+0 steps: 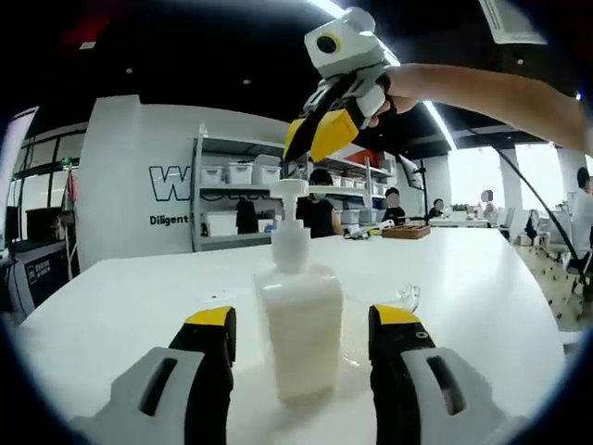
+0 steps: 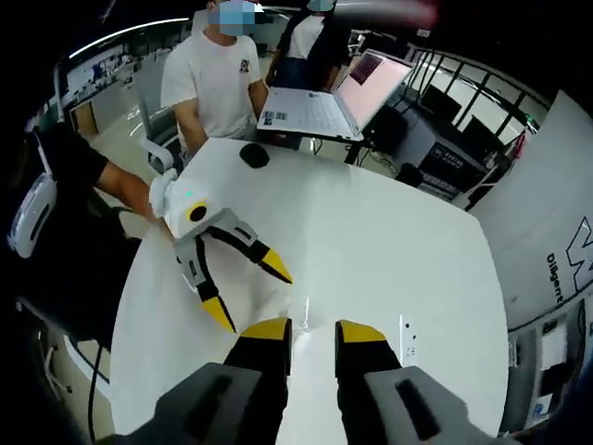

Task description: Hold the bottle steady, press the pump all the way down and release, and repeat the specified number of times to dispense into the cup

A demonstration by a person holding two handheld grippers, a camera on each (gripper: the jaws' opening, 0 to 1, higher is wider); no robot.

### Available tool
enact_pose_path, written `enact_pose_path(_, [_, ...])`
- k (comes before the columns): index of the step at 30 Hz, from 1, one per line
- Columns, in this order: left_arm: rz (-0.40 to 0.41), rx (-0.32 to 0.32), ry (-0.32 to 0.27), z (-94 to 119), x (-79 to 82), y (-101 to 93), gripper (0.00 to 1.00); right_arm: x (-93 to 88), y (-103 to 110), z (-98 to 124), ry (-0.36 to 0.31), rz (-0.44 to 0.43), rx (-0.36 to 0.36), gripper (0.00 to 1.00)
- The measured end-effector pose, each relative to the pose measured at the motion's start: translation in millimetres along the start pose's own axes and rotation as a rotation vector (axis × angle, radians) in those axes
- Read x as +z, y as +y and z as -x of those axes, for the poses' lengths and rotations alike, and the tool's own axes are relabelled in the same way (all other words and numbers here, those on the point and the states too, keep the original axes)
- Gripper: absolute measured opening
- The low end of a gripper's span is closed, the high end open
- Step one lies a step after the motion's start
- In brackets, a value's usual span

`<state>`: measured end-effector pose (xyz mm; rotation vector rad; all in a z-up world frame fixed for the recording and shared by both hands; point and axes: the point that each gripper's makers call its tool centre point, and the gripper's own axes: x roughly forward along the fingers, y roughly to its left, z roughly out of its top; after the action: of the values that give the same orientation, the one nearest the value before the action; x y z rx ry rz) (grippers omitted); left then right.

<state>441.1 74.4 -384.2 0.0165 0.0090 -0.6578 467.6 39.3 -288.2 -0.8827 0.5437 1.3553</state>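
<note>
Jaws of the left gripper (image 1: 302,338) stand apart on either side of the bottle (image 1: 297,329) — released, flanking it without clear contact on either pad. In the left gripper view the bottle sits at centre on the white worktop (image 1: 482,278), a squarish, milky, translucent plastic body with rounded shoulders, a narrower neck and a white pump head (image 1: 289,189) whose spout points to nine o'clock.

At twelve o'clock above the pump hangs the right gripper (image 1: 317,137), yellow-tipped, its jaws drawn near together with only a narrow gap; nothing is between them. In the right gripper view those same jaws rise from six o'clock, and the left gripper (image 2: 248,295) shows at nine o'clock, spread wide.

Judged by looks, the bottle is light and smooth, so it may slide or tip on the glossy worktop when pressed from above; its walls could flex under a hard squeeze. The best hold seems to be low on the flat side faces. The pump top is small and rounded — pressure should land squarely on it, not on the spout.

A clear, thin-walled cup (image 1: 408,298) stands just right of the bottle, faint and fragile-looking.
</note>
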Motion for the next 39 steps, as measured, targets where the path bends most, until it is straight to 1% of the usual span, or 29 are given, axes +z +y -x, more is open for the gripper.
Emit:
enact_pose_path(2, [0.012, -0.037, -0.008, 1, 2.2, -1.8, 0.63, 0.7, 2, 2, -0.042, -0.022, 0.004, 0.17])
enact_pose_path(3, [0.039, -0.044, -0.013, 2, 2.9, -1.2, 0.67, -0.3, 2, 3, -0.051, -0.029, 0.0, 0.19])
enact_pose_path(4, [0.042, -0.06, -0.014, 3, 3.2, -0.4, 0.68, -1.2, 1, 5, -0.059, -0.031, -0.006, 0.22])
enact_pose_path(6, [0.047, -0.063, -0.016, 6, 4.5, 3.6, 0.69, -0.2, 4, 8, -0.108, -0.061, -0.004, 0.23])
enact_pose_path(8, [0.068, -0.074, -0.029, 9, 8.2, 6.3, 0.7, -0.9, 4, 11, -0.14, -0.069, -0.016, 0.25])
enact_pose_path(9, [0.091, -0.087, -0.035, 11, 10.6, 6.9, 0.71, -0.5, 5, 12, -0.159, -0.078, -0.014, 0.26])
enact_pose_path(12, [0.094, -0.097, -0.035, 13, 12.7, 9.6, 0.75, -6.7, 7, 13, -0.165, -0.093, -0.022, 0.3])
enact_pose_path(13, [0.086, -0.119, -0.019, 14, 10.6, 8.8, 0.76, -8.4, 5, 15, -0.176, -0.103, -0.038, 0.31])
enact_pose_path(14, [0.081, -0.15, -0.017, 15, 10.6, 5.5, 0.79, -9.0, 6, 16, -0.187, -0.11, -0.04, 0.32])
enact_pose_path(15, [0.091, -0.153, -0.019, 16, 11.5, 7.2, 0.81, -7.4, 10, 18, -0.218, -0.117, -0.034, 0.32])
enact_pose_path(17, [0.099, -0.154, -0.025, 19, 14.9, 11.9, 0.81, -8.0, 13, 21, -0.25, -0.122, -0.045, 0.33])
enact_pose_path(21, [0.107, -0.167, -0.04, 23, 22.8, 16.5, 0.87, -16.6, 17, 25, -0.274, -0.142, -0.065, 0.35])
enact_pose_path(22, [0.105, -0.172, -0.039, 24, 23.6, 16.6, 0.87, -17.1, 19, 26, -0.282, -0.152, -0.064, 0.37])
enact_pose_path(25, [0.086, -0.163, -0.028, 25, 23.1, 21.5, 0.88, -19.6, 18, 33, -0.317, -0.163, -0.084, 0.41])
enact_pose_path(26, [0.081, -0.165, -0.027, 26, 23.3, 22.2, 0.88, -19.2, 20, 34, -0.332, -0.166, -0.082, 0.41])
enact_pose_path(27, [0.08, -0.167, -0.021, 26, 23.8, 23.5, 0.89, -19.7, 20, 37, -0.355, -0.178, -0.097, 0.43])
enact_pose_path(30, [0.07, -0.168, -0.019, 28, 26.6, 25.4, 0.89, -24.1, 21, 41, -0.373, -0.184, -0.103, 0.45])
enact_pose_path(32, [0.068, -0.169, -0.018, 30, 27.6, 27.2, 0.9, -28.1, 19, 43, -0.38, -0.188, -0.118, 0.49])
enact_pose_path(35, [0.081, -0.177, 0.002, 32, 25.7, 31.8, 0.92, -34.5, 20, 47, -0.403, -0.199, -0.128, 0.5])
enact_pose_path(36, [0.077, -0.177, 0.009, 33, 24.9, 32.7, 0.93, -37.6, 20, 49, -0.407, -0.197, -0.134, 0.52])
enact_pose_path(39, [0.061, -0.171, 0.019, 35, 26.1, 37.6, 0.94, -42.8, 21, 53, -0.426, -0.215, -0.139, 0.54])
